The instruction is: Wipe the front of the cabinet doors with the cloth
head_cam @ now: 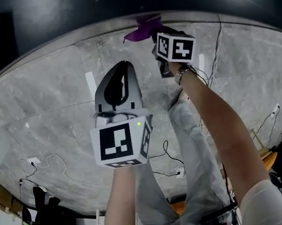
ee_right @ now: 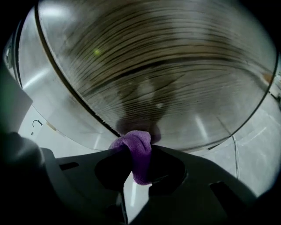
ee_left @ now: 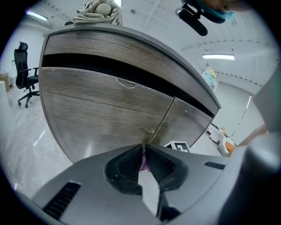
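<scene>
left claw (ee_left: pixel 144 150) pressed together; right claw (ee_right: pixel 137 149) clamped on fuzzy purple cloth (ee_right: pixel 139 141) (bunched up).

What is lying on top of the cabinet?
A crumpled beige fabric bundle lies on top of the cabinet, near its left end in the left gripper view. The rest of the top is hidden by the low viewing angle.

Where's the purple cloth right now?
The purple cloth is pinched in the right gripper, close to the wooden cabinet door; in the head view it's top middle.
</scene>
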`<action>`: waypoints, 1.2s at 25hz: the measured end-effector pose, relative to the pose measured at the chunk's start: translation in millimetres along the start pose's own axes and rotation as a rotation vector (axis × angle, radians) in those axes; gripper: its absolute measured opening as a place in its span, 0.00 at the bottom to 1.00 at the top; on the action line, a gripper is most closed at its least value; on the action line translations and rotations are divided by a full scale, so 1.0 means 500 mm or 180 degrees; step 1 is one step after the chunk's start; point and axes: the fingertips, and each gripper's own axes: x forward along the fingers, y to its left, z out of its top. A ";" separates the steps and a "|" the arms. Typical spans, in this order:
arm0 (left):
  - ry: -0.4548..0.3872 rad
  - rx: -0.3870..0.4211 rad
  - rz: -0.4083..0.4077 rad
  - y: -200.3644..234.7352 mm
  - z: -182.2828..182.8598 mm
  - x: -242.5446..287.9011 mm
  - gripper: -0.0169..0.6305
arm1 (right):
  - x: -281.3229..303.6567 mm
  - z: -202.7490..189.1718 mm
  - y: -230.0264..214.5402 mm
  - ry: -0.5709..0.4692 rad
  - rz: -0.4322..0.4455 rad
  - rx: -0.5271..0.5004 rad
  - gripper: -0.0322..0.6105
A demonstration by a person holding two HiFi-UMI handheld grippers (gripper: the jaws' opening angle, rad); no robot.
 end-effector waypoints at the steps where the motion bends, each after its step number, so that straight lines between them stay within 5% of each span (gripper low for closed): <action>1: -0.0017 -0.0043 0.0037 -0.014 -0.002 0.008 0.07 | -0.005 0.001 -0.017 0.0018 0.0005 -0.0019 0.18; 8: -0.0058 -0.0197 0.0066 -0.169 -0.044 0.090 0.07 | -0.043 0.010 -0.198 0.0059 -0.0021 -0.0077 0.18; 15: -0.0027 -0.0136 -0.0130 -0.388 -0.077 0.157 0.07 | -0.123 0.023 -0.528 -0.0039 -0.0530 0.0262 0.18; 19: 0.0056 -0.0128 -0.0094 -0.425 -0.112 0.185 0.07 | -0.161 0.027 -0.662 -0.0051 -0.0738 0.0273 0.18; 30: 0.0234 0.0134 -0.0350 -0.386 -0.097 0.190 0.07 | -0.235 -0.027 -0.644 -0.0168 -0.0935 0.0574 0.18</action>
